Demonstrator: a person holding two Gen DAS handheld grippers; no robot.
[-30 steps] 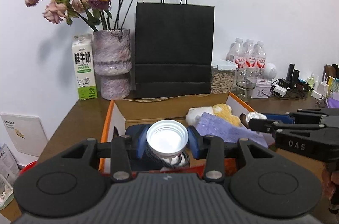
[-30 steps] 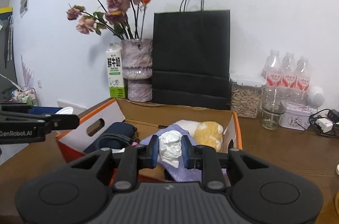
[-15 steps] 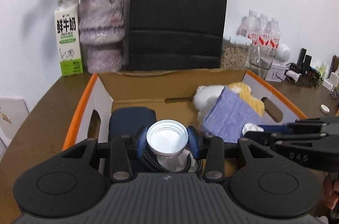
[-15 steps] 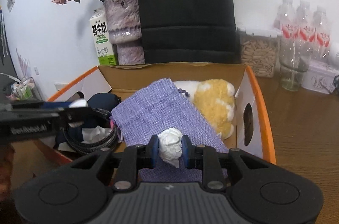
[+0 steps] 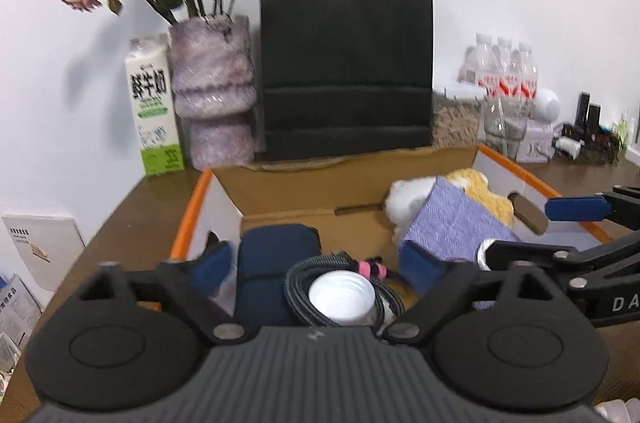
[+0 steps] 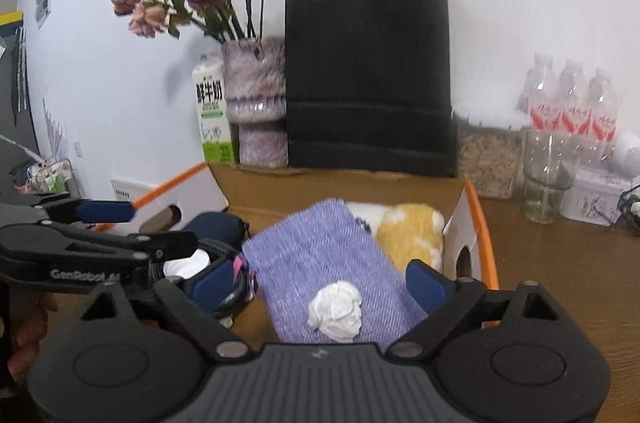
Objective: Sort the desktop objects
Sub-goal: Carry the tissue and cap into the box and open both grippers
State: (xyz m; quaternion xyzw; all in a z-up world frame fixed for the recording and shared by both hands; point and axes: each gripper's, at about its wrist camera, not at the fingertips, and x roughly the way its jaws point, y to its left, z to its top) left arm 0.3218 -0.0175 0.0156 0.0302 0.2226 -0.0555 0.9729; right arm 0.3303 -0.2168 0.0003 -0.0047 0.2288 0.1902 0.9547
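Note:
An orange-rimmed cardboard box [image 5: 192,219] [image 6: 486,247] holds the sorted things. My left gripper [image 5: 316,265] is open above it; a white paper cup [image 5: 342,299] sits below on a coiled black cable [image 5: 298,287], beside a dark blue pouch [image 5: 268,263]. My right gripper [image 6: 320,273] is open; a crumpled white paper ball [image 6: 338,311] lies free on the purple cloth bag [image 6: 320,259], next to a yellow and white plush toy [image 6: 408,231]. The right gripper also shows in the left wrist view [image 5: 560,223].
Behind the box stand a black paper bag [image 5: 346,63], a vase of dried roses [image 5: 212,95] and a milk carton [image 5: 154,103]. To the right are water bottles [image 6: 568,103], a glass [image 6: 548,179], a jar of seeds [image 6: 488,163] and a white tin [image 6: 592,199].
Both grippers have opened and pulled back. The cup dropped onto the coiled cable and the paper ball onto the purple bag.

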